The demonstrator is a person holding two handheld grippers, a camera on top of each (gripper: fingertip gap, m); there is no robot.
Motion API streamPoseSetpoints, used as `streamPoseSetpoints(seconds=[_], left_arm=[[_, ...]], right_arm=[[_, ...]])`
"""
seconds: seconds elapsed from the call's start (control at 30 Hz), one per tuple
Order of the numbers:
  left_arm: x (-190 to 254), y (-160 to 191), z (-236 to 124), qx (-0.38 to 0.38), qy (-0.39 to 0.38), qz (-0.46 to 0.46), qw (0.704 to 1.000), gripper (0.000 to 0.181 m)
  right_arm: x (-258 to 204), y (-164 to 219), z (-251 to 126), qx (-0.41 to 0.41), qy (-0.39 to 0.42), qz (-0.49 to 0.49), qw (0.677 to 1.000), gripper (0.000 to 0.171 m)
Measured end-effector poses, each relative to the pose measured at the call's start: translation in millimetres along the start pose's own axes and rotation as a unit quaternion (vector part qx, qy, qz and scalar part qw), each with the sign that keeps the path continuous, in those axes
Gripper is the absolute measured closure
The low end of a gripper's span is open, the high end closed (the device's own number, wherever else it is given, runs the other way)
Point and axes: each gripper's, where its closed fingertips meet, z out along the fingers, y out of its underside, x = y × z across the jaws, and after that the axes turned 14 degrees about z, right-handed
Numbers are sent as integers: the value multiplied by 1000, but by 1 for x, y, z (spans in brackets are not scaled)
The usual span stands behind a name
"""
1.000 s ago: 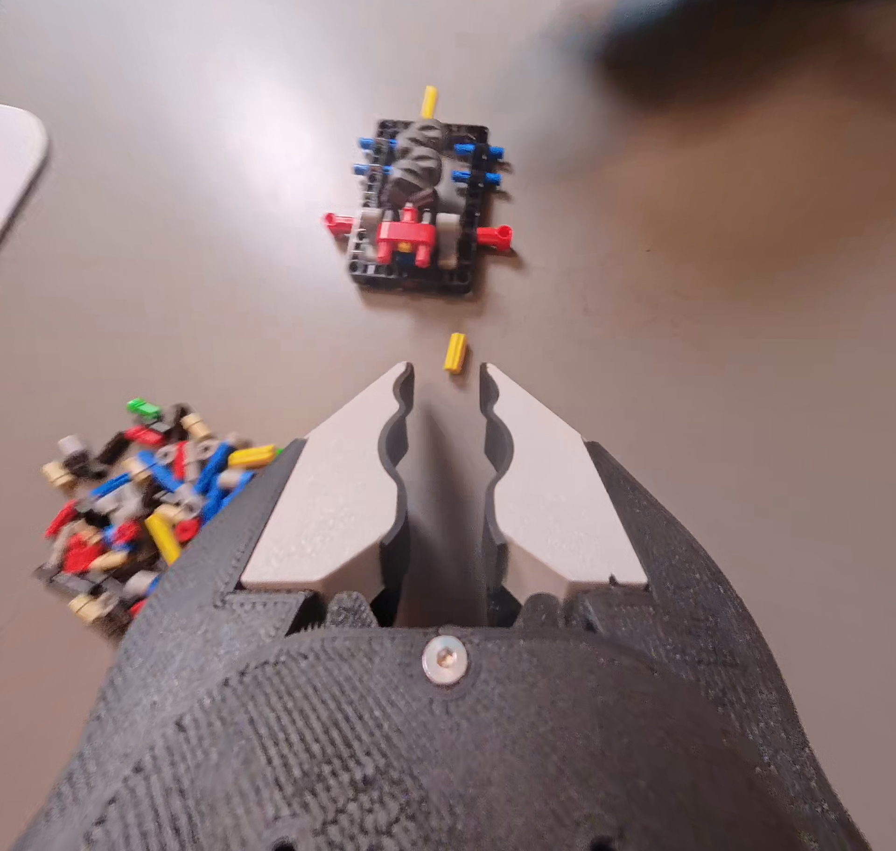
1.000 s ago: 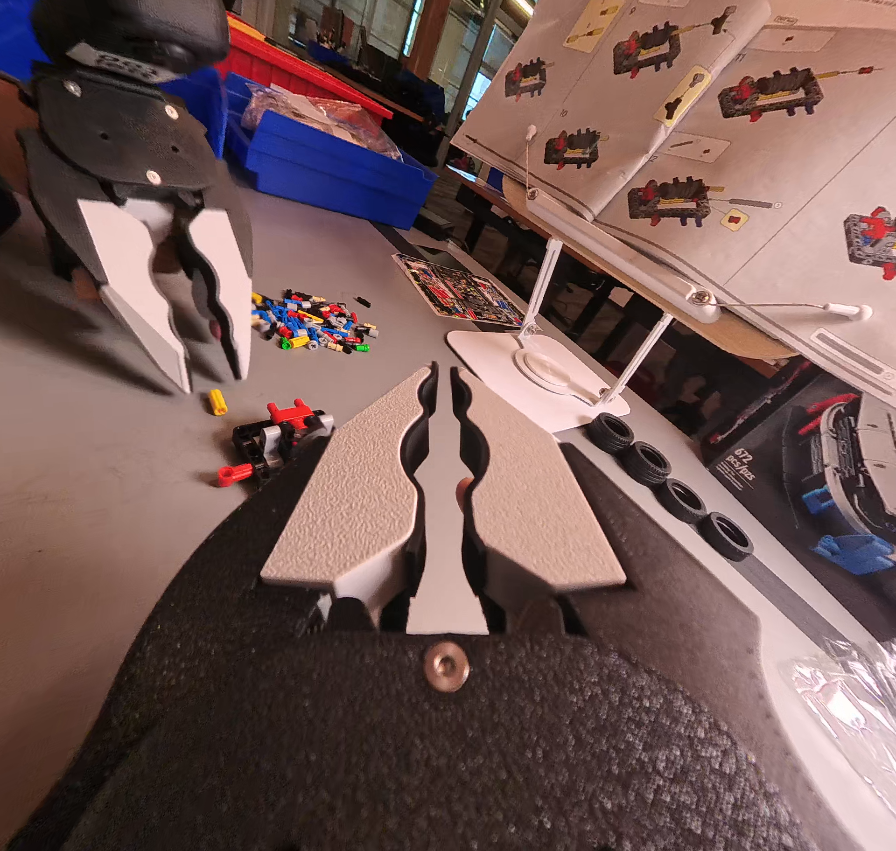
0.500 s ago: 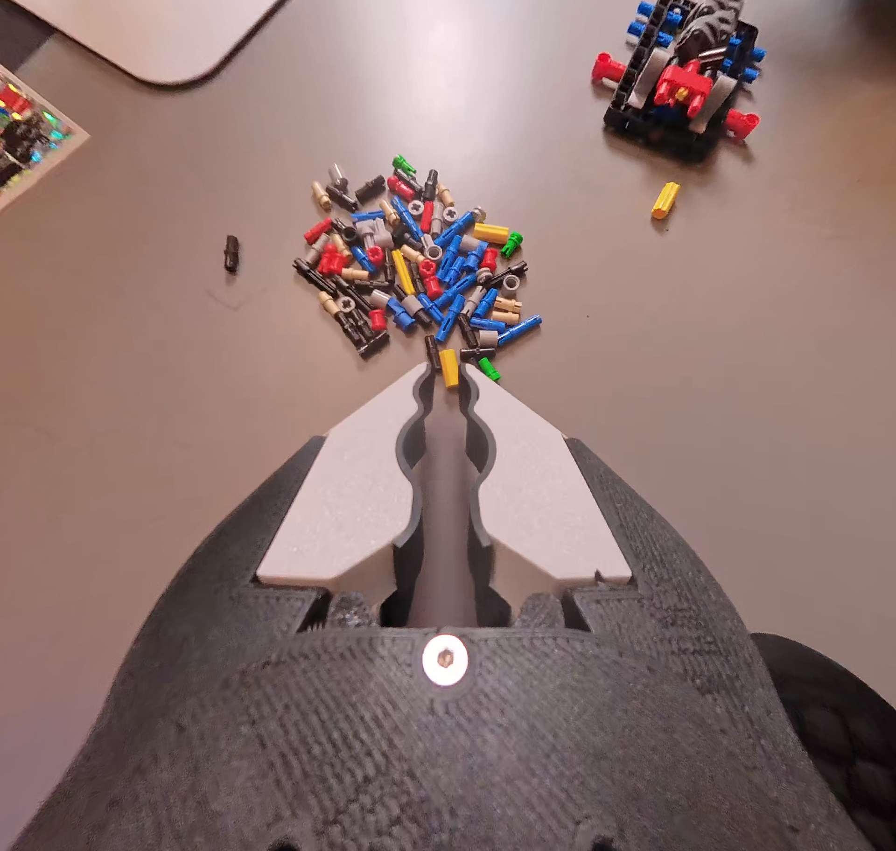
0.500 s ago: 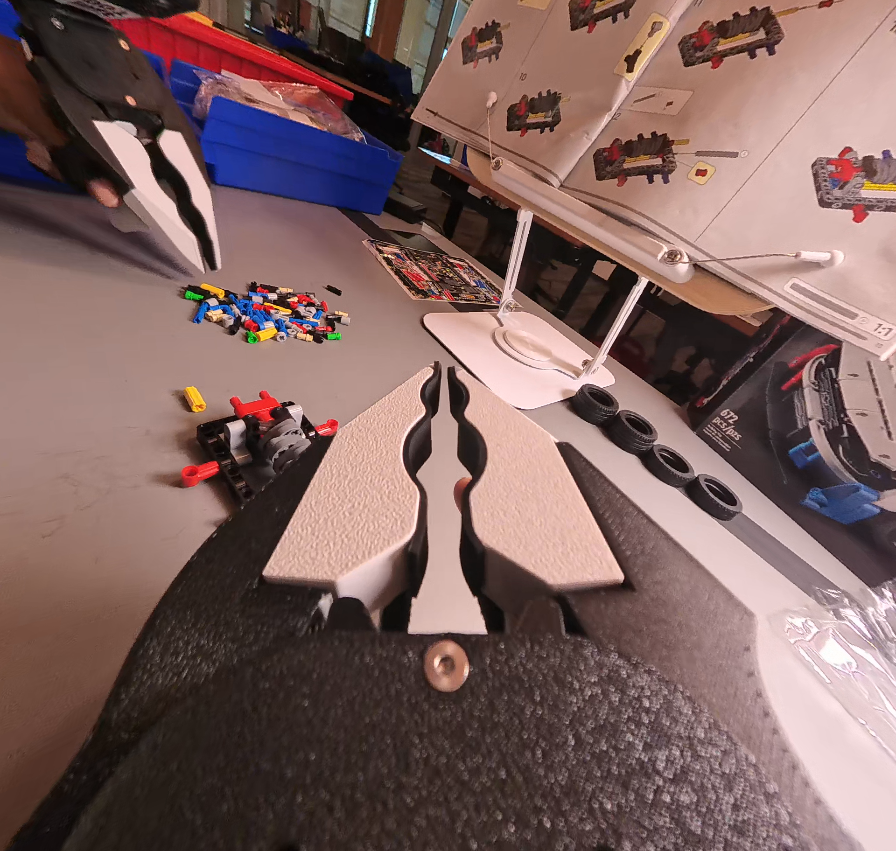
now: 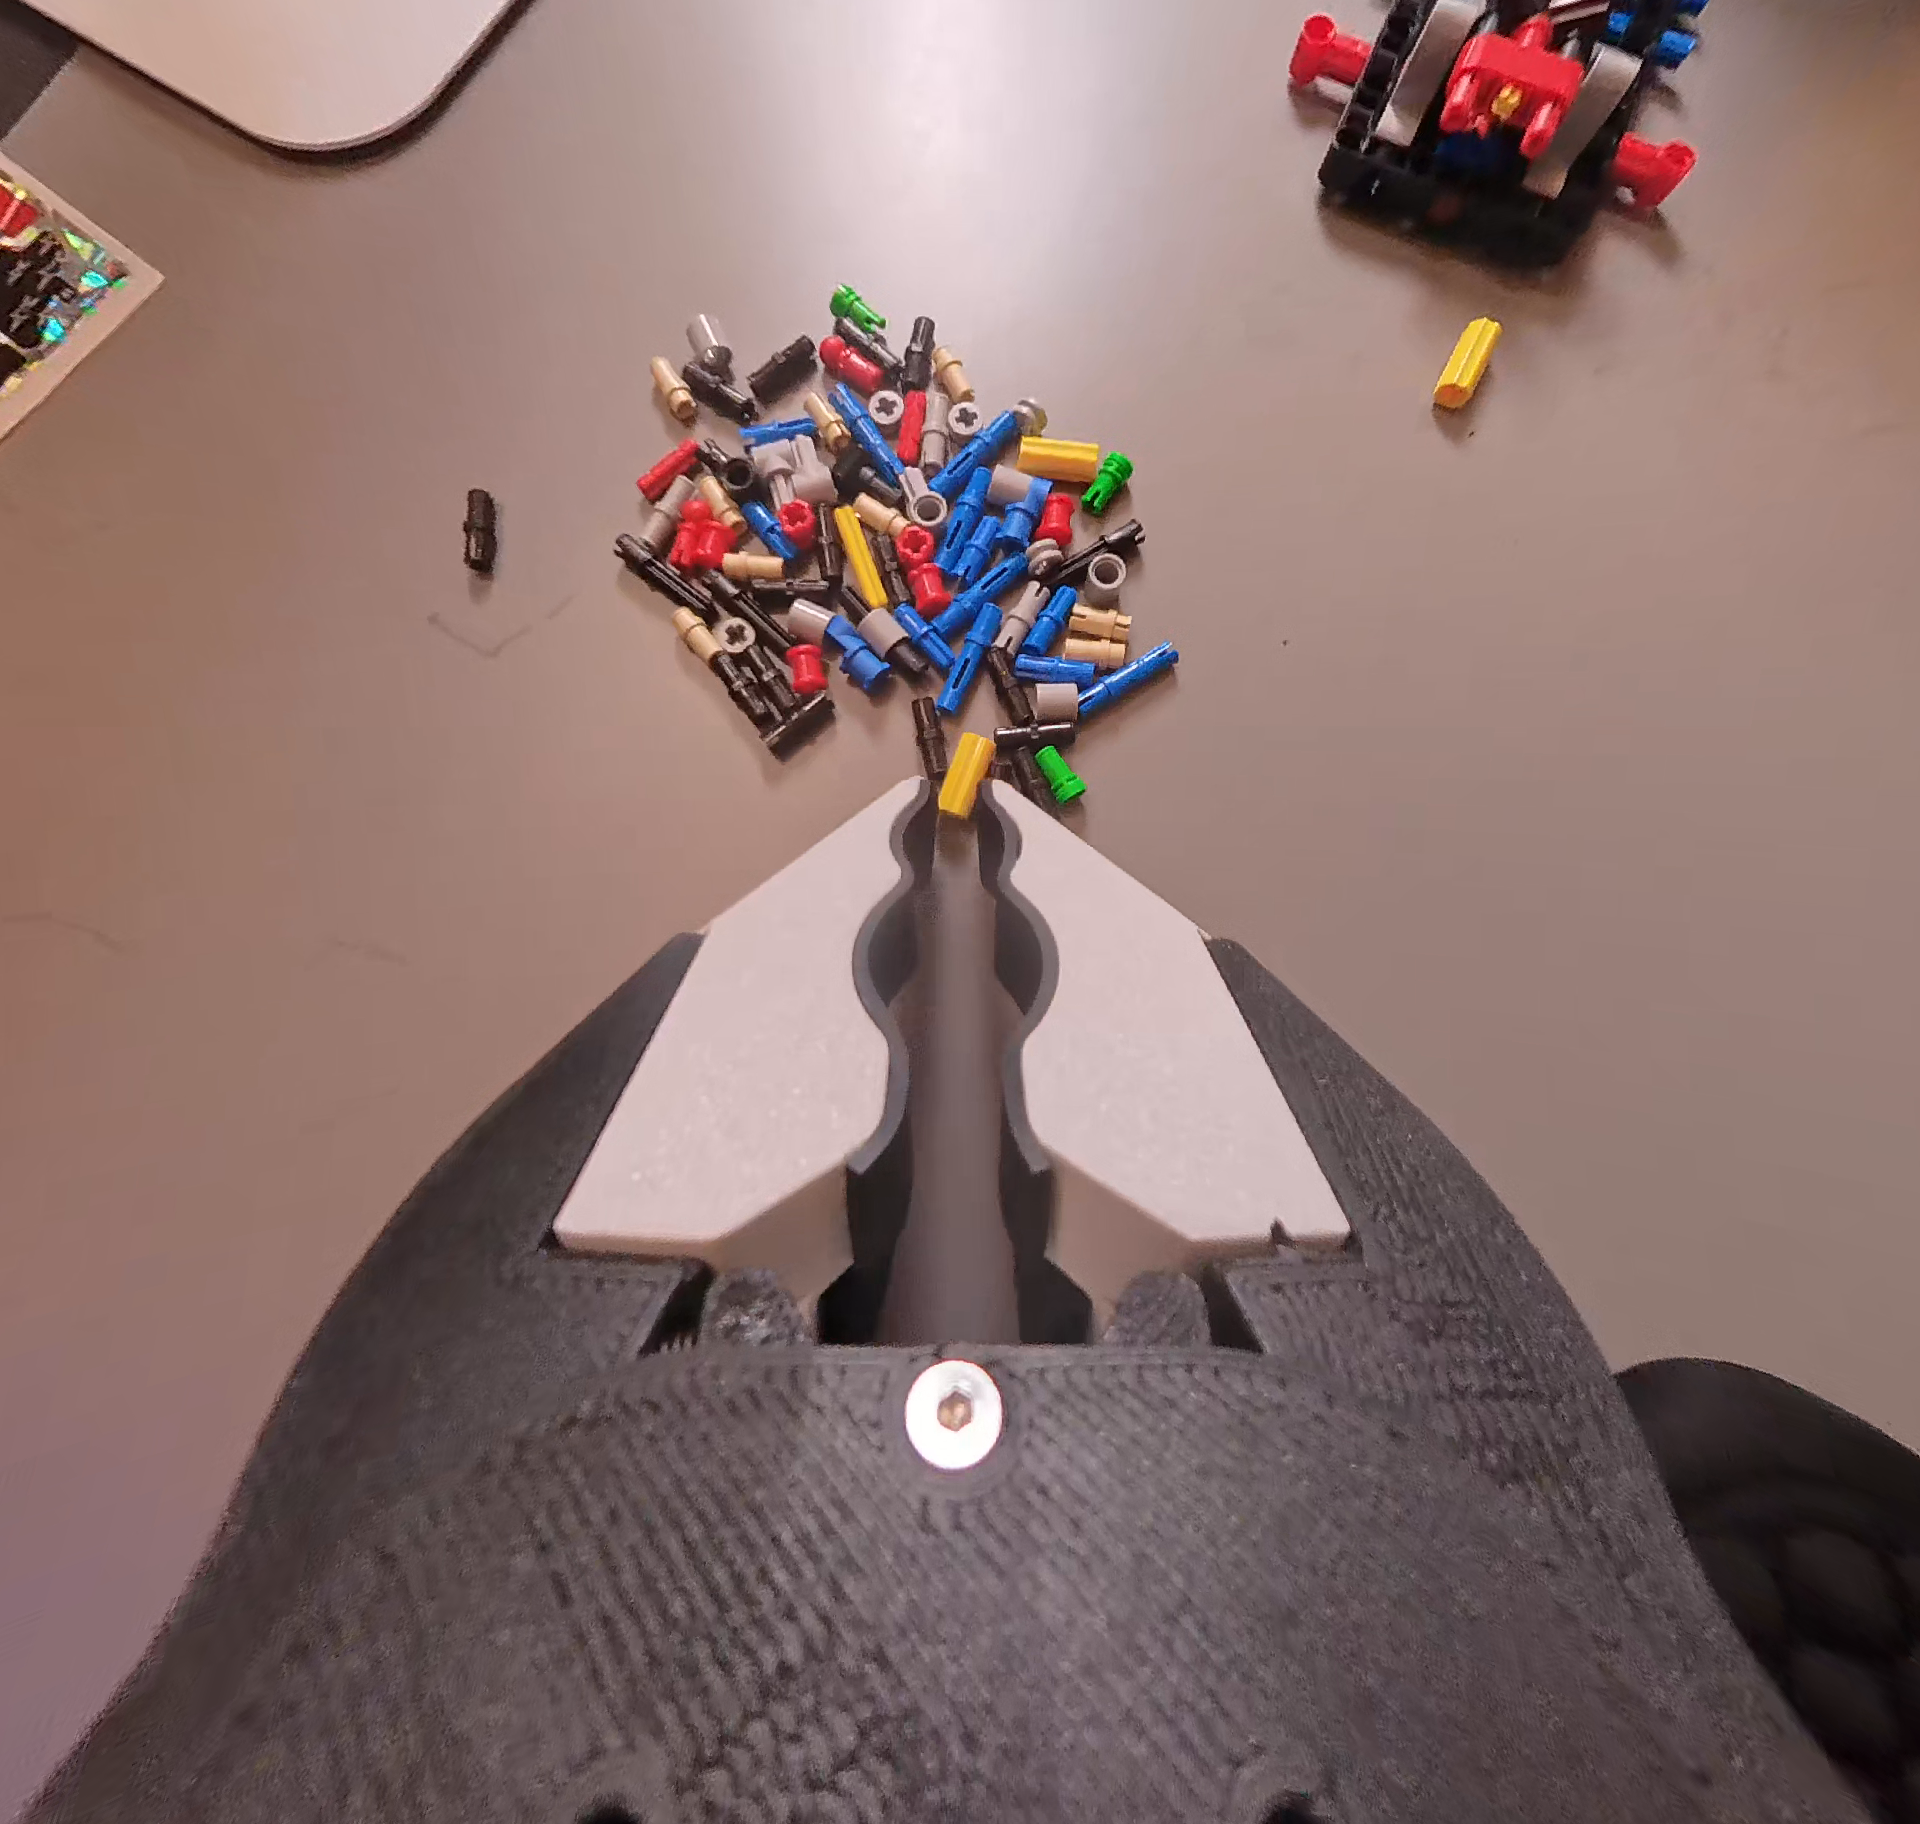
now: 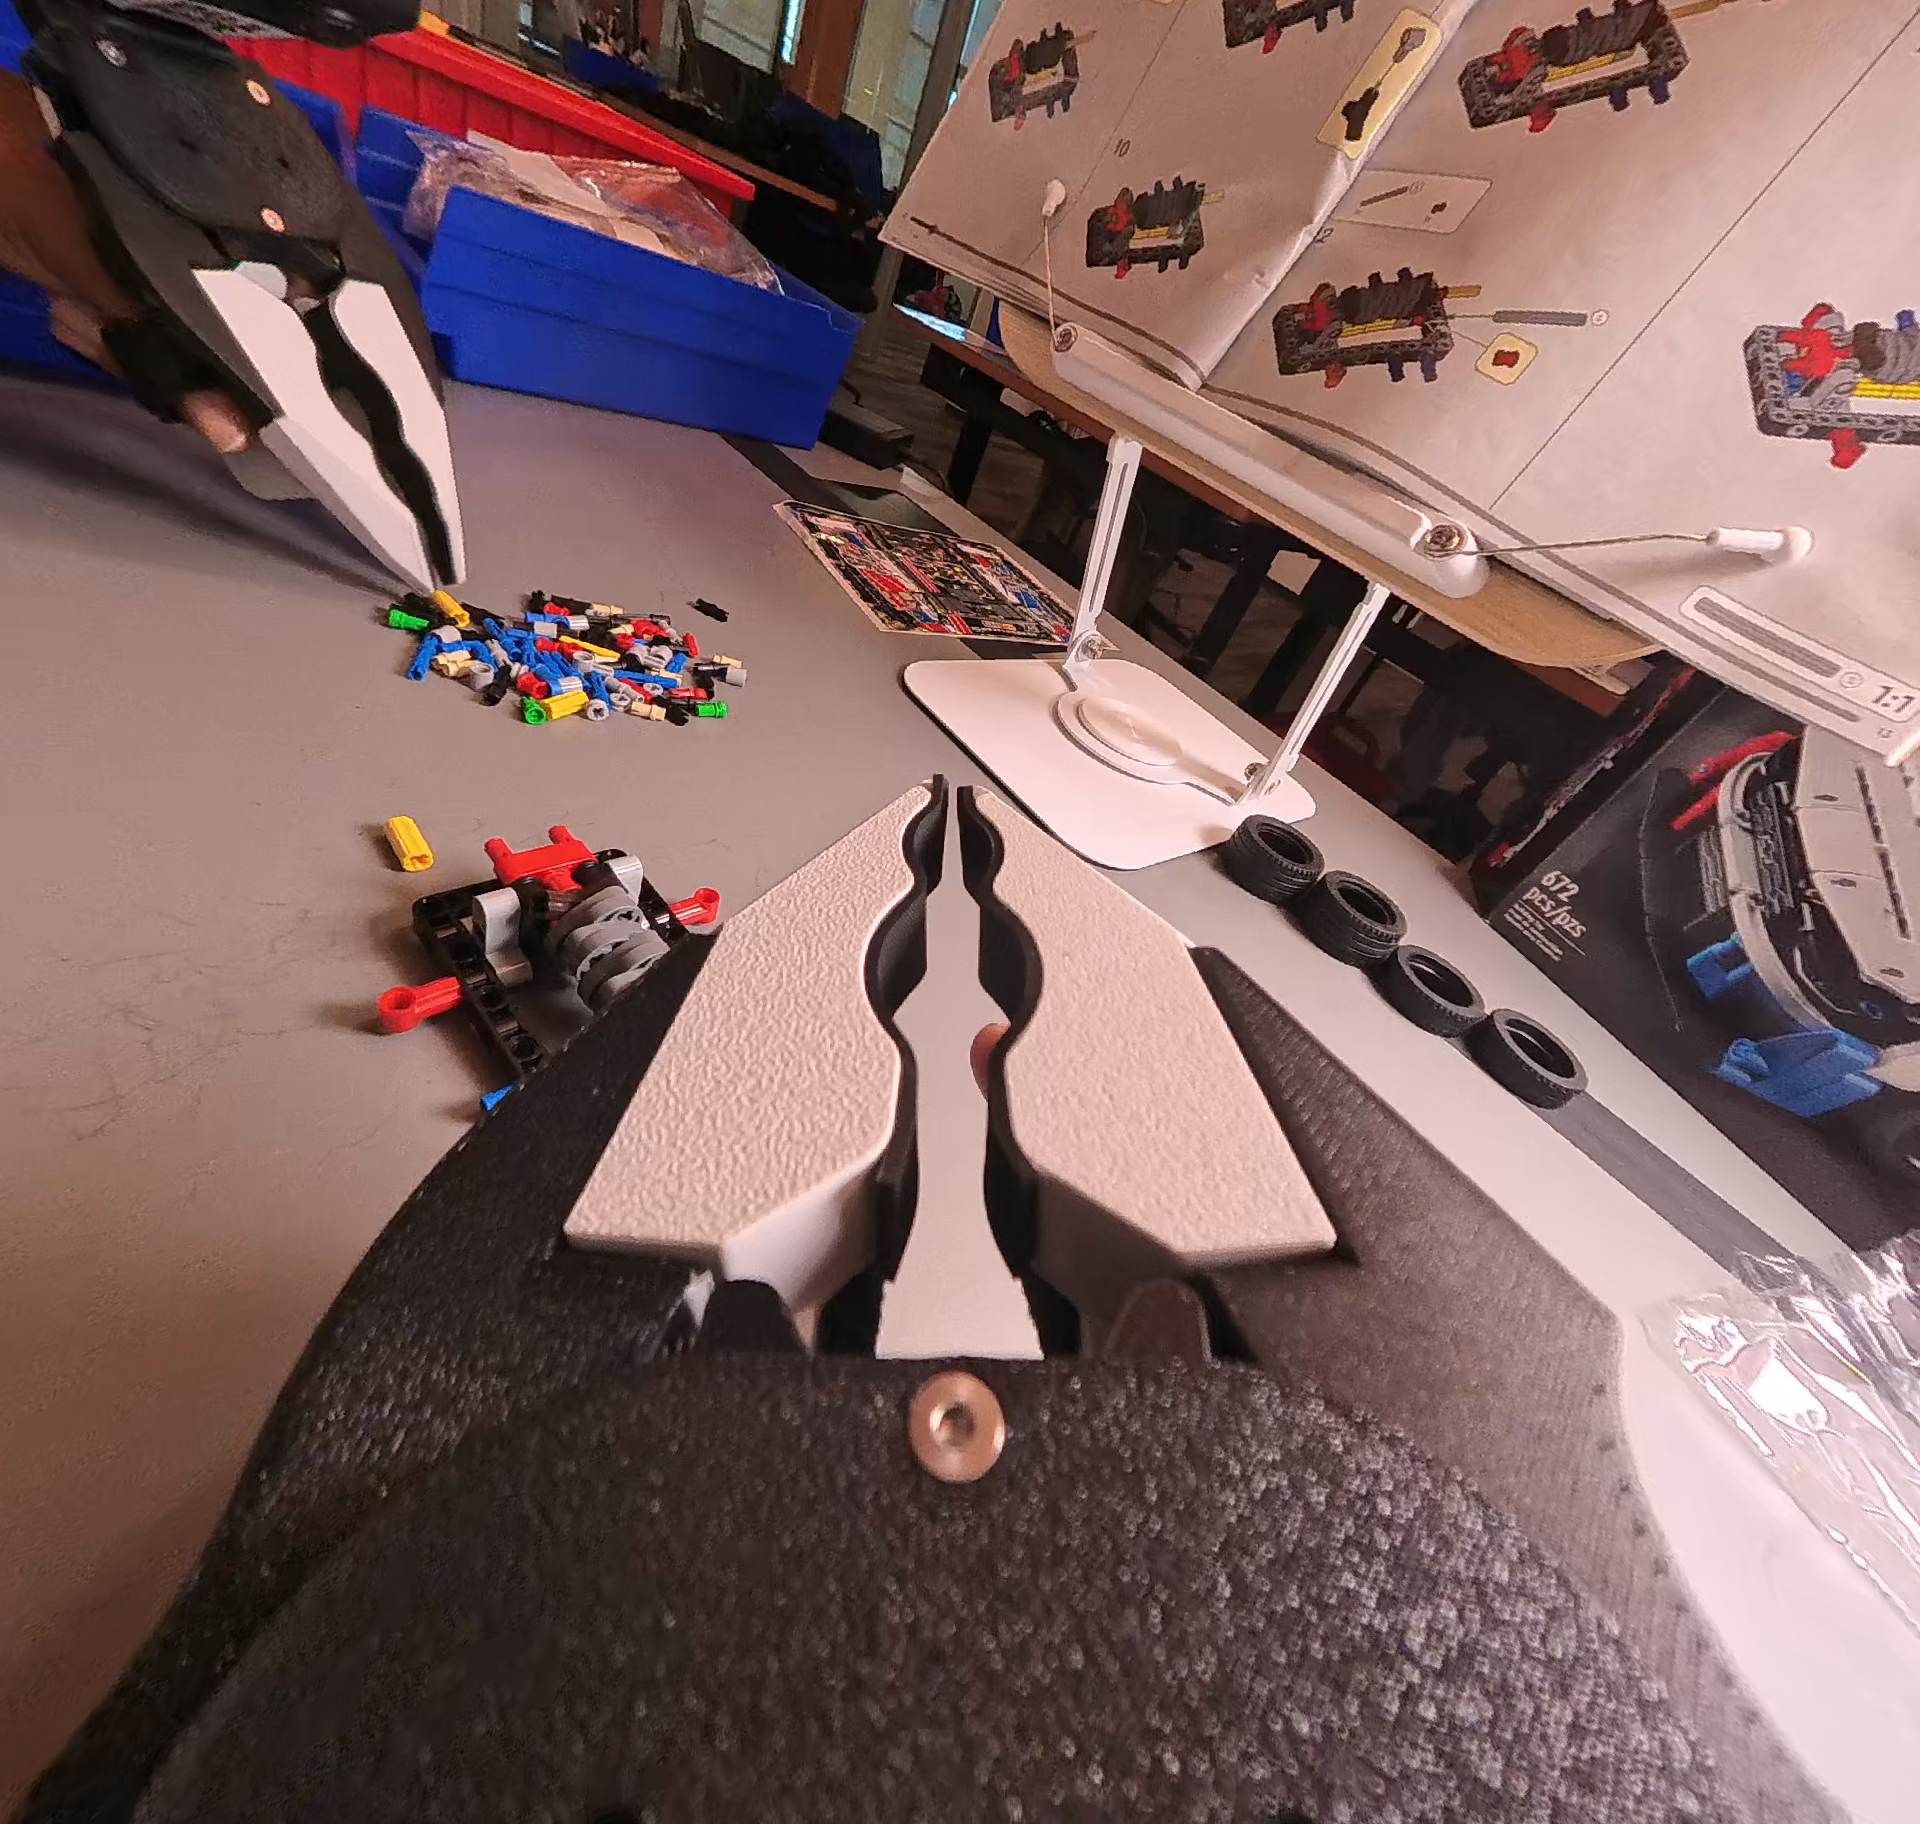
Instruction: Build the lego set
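The left gripper (image 5: 958,806) pointed down at the near edge of the pile of small pins (image 5: 894,527), its jaws parted only narrowly, with a short yellow piece (image 5: 966,760) at the gap between the tips. Whether the tips actually pinched that piece or merely framed it could not be told from this angle.

Just beyond the tips, the pile lay loose on the grey table (image 5: 1455,839): blue, black, red, tan, grey, green and yellow pins heaped together. A single black pin (image 5: 479,528) lay apart to the left of it. Farther off to the right, a second yellow piece (image 5: 1466,362) lay alone, and past it stood the partly built black frame (image 5: 1496,81) with red, blue and grey parts fitted in.

The right gripper (image 6: 952,800) hovered low over the table, jaws nearly closed and holding nothing, with the frame just left of it. Beyond it stood the white stand (image 6: 1101,756) carrying the open instruction booklet (image 6: 1558,164), four black tyres (image 6: 1392,953) in a row beside the stand's base, and blue bins (image 6: 623,309) at the back.
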Motion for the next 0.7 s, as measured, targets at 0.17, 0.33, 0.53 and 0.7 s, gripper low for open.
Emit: streamPoseSetpoints(seconds=[0.17,0.33,0.53,0.7], left_arm=[[2,0,1,3,6,1,1000,176],[3,-1,1,6,10,0,1000,177],[2,-1,2,12,15,-12,1000,177],[-1,0,1,12,8,-15,1000,180]], right_arm=[[-1,0,0,0,0,-2,1000,171],[0,1,0,-2,0,-2,1000,171],[0,0,0,-1,1,-4,1000,171],[-1,-1,-1,0,2,-9,1000,171]])
